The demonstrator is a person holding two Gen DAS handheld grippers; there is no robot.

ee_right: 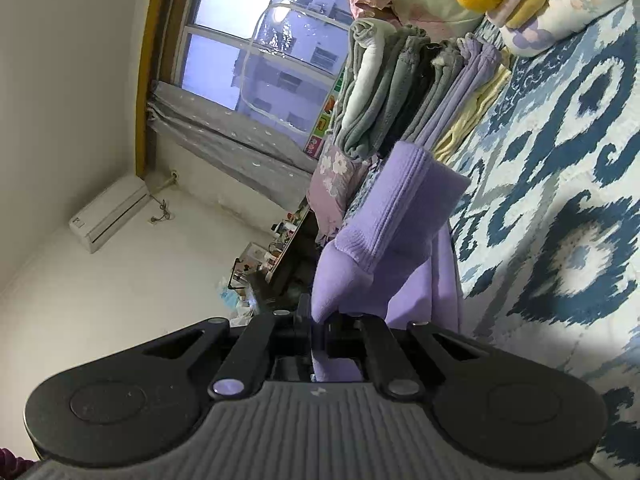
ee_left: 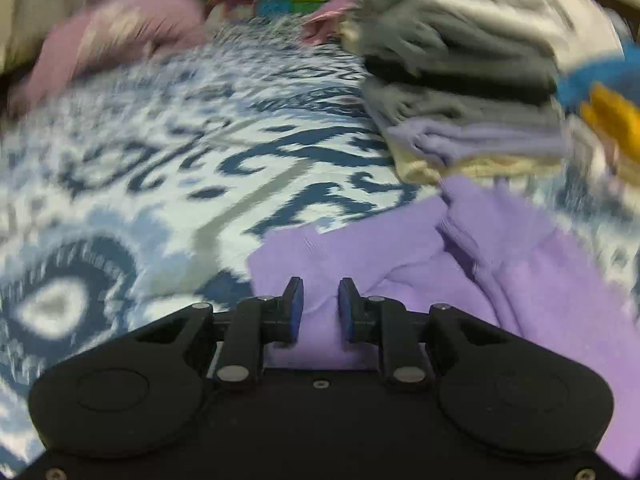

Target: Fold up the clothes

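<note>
While a blue-and-white patterned bedspread (ee_left: 168, 168) fills most of the left wrist view, the left gripper (ee_left: 320, 308) hangs over a lilac garment (ee_left: 460, 264) spread on it — its blue-padded fingers (ee_left: 297, 308) stand a little apart, with purple cloth showing in the gap, and the blurred frame does not show whether they press on it. To the right, the right gripper (ee_right: 318, 332) is clenched on a fold of the same lilac garment (ee_right: 384, 240), lifting one ribbed edge clear of the bed so the fabric hangs from the jaws. Just beyond the garment sits a stack of folded clothes (ee_left: 460, 92) in grey, black, lavender and cream, resting on the bedspread. A pink bundle (ee_left: 120, 36) lies at the far side of the bed, well apart from the stack. Seen from the right wrist — the view rolled sideways — a window (ee_right: 256, 52) and a wall-mounted air conditioner (ee_right: 108, 212) stand behind.
</note>
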